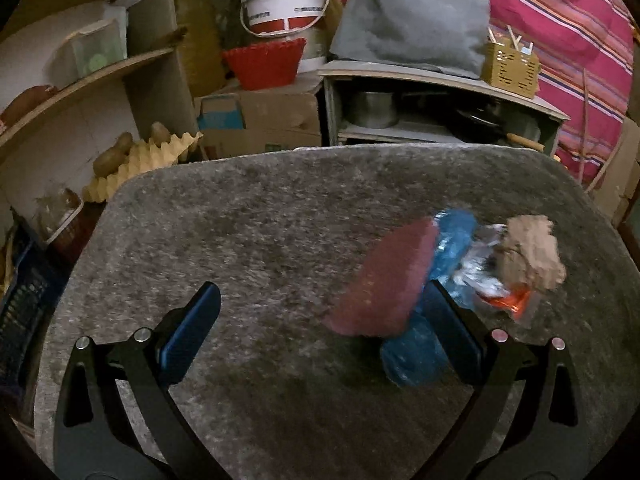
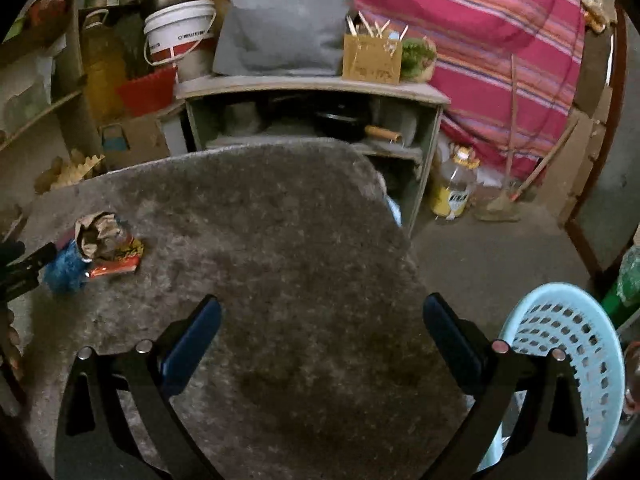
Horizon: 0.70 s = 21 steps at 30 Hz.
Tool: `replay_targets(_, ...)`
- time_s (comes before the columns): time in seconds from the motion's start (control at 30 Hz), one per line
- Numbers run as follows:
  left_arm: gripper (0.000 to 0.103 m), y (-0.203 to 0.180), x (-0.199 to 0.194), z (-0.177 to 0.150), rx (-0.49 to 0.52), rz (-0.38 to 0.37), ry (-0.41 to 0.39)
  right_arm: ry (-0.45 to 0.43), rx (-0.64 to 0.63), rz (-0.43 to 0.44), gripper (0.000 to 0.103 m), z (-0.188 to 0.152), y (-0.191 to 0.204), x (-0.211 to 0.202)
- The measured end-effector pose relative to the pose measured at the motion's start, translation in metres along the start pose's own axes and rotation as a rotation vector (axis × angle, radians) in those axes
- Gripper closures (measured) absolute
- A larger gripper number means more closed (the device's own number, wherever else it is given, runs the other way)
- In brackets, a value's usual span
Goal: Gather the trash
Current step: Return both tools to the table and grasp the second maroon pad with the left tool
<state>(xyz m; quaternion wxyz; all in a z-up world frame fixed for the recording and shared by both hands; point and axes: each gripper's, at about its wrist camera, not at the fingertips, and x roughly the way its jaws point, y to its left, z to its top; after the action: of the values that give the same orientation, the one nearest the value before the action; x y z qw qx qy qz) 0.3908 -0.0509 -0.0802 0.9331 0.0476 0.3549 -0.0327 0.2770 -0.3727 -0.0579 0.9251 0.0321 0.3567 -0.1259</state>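
Note:
A pile of trash lies on the grey fuzzy table top [image 1: 260,220]: a flat maroon piece [image 1: 384,284], a crumpled blue plastic wrapper [image 1: 452,252], a silver and orange foil wrapper [image 1: 496,288] and a crumpled brown paper ball [image 1: 532,252]. My left gripper [image 1: 320,320] is open, its right finger [image 1: 452,328] touching the blue wrapper and the maroon piece between the fingers. In the right wrist view the same pile [image 2: 100,248] sits at the far left of the table. My right gripper [image 2: 320,328] is open and empty over the bare table. A light blue perforated basket [image 2: 568,352] stands beside the table at the right.
Behind the table stand a grey shelf unit with pots [image 2: 312,120], a grey bag [image 2: 280,24], a white bucket [image 1: 284,0], a red basket [image 1: 264,64] and cardboard boxes [image 1: 260,120]. A striped red cloth [image 2: 460,40] hangs at the back. A yellow-labelled bottle [image 2: 452,188] stands on the floor.

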Motion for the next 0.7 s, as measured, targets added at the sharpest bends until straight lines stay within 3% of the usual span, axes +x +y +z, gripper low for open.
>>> replay_targets(0.27,0.006,-0.010,0.000,-0.005,0.061,-0.033,-0.013,0.051,0.105,0.065,0.004,0.002,-0.007,0.017)
replay_targets(0.43,0.006,-0.017,-0.002,-0.007,0.094,-0.025,-0.021,0.056,0.087,0.064,0.004,0.001,0.007,0.024)
replay_targets(0.53,0.006,-0.014,0.001,-0.009,0.083,-0.060,-0.006,0.065,0.073,0.071,0.004,0.000,0.017,0.028)
replay_targets(0.63,0.016,-0.012,0.004,-0.008,0.078,-0.080,0.002,0.072,0.051,0.071,0.004,0.000,0.026,0.032)
replay_targets(0.7,0.031,-0.010,0.008,-0.008,0.075,-0.125,0.023,0.073,0.040,0.074,0.004,0.001,0.033,0.033)
